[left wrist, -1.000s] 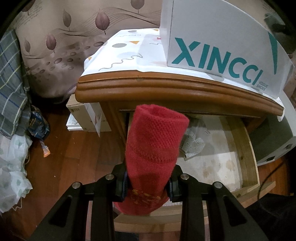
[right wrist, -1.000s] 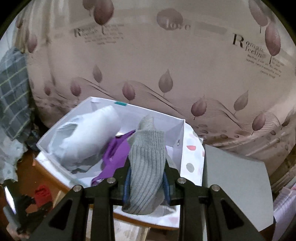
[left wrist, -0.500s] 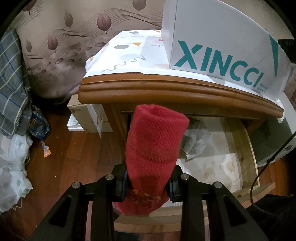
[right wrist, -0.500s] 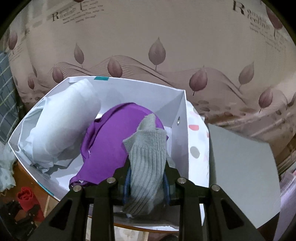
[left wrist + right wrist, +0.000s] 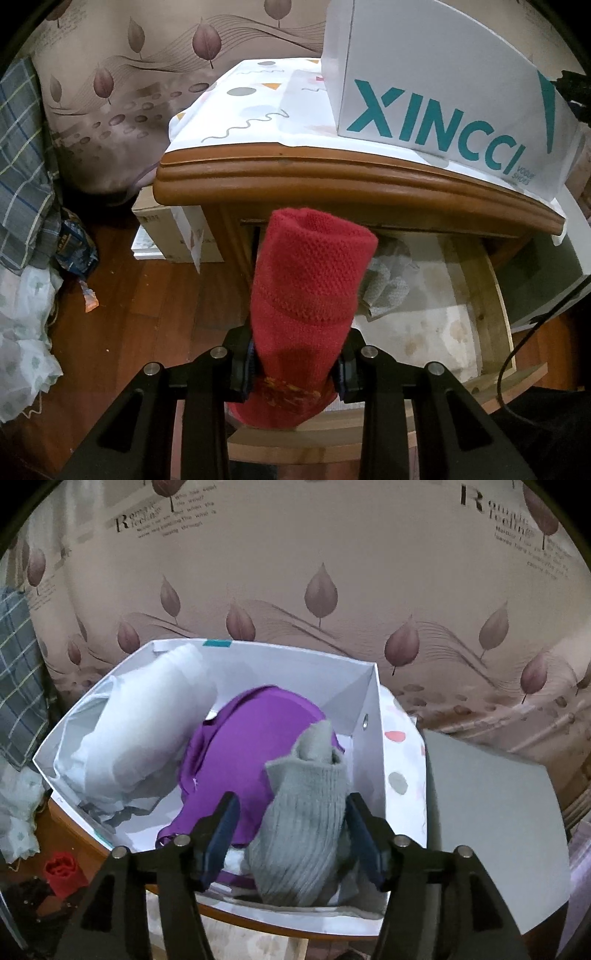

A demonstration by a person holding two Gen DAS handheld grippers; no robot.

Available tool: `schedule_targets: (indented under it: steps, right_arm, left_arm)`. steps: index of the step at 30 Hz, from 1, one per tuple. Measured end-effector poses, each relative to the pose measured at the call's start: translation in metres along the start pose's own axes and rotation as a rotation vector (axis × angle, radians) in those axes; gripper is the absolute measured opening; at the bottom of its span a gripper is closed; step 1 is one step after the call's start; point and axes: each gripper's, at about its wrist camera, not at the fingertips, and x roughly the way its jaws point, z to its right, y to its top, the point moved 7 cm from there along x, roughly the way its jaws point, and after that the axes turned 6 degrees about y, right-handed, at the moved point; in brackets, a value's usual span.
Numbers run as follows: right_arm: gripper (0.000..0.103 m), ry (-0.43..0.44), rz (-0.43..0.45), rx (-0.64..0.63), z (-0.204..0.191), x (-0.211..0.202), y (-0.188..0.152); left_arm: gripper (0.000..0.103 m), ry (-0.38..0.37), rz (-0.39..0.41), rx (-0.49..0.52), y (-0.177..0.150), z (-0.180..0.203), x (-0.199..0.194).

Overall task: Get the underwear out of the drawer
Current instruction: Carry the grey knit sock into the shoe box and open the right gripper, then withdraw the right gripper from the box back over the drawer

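**Grey sock let go over the box, red one waiting**

Grey ribbed sock [image 5: 306,827] sits between the pads of the right tool [image 5: 291,834], whose jaws are opening; a gap shows on the left side, and whether the right pad touches the sock I cannot tell. It lies against the near right corner of the white shoe box [image 5: 373,738], half on a purple garment [image 5: 240,753], with a white bundle [image 5: 147,723] filling the box's left end.

Red knit sock [image 5: 310,295], rolled, stands upright with the left tool [image 5: 295,369] clamped on its lower part, above the front of the open drawer [image 5: 491,306]. A pale mesh item [image 5: 384,288] lies in the drawer on its lining paper.

Step in hand, as I read it: dropping the grey piece into the box. Next move calls for lifting the right tool clear without dragging the sock out, then carrying the red roll up and over the box wall.

In the way: the wooden lip of the counter [image 5: 332,184] overhangs the drawer, so the left tool must back out before rising. A patterned cloth [image 5: 251,110] covers the top. A dark cable [image 5: 517,354] hangs by the drawer's right side; a cardboard box [image 5: 166,236] and crumpled bags lie on the floor to the left.
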Motion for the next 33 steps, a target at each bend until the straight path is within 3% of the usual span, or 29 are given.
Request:
schedule_targets:
  steps: [4,10,13,16,20,25,33]
  right_arm:
    - [0.067,-0.005,0.043,-0.027,-0.007,-0.016,0.005]
    - [0.067,0.014,0.154,-0.044,-0.012,-0.052,-0.001]
    - [0.068,0.010,0.229,-0.019,-0.008,-0.072,-0.024]
    - [0.072,-0.059,0.260,-0.010,0.002,-0.079,-0.073]
    - [0.072,-0.092,0.207,-0.034,0.008,-0.061,-0.134]
    - [0.072,-0.064,0.043,-0.011,0.011,-0.013,-0.187]
    - [0.072,-0.041,-0.163,0.030,0.006,0.037,-0.231]
  left_arm:
    - [0.029,0.003,-0.003,-0.001,0.000,0.001,0.001]
    - [0.029,0.006,-0.002,0.001,0.001,0.001,0.002]
    - [0.029,0.006,-0.002,0.001,0.001,0.001,0.001]
    - [0.029,0.009,0.001,0.006,0.001,0.003,0.001]
    - [0.029,0.007,0.003,0.010,-0.001,0.004,0.003]
    - [0.029,0.034,0.004,0.035,-0.006,0.005,0.002]
    - [0.029,0.074,0.038,0.038,-0.002,0.006,-0.009]
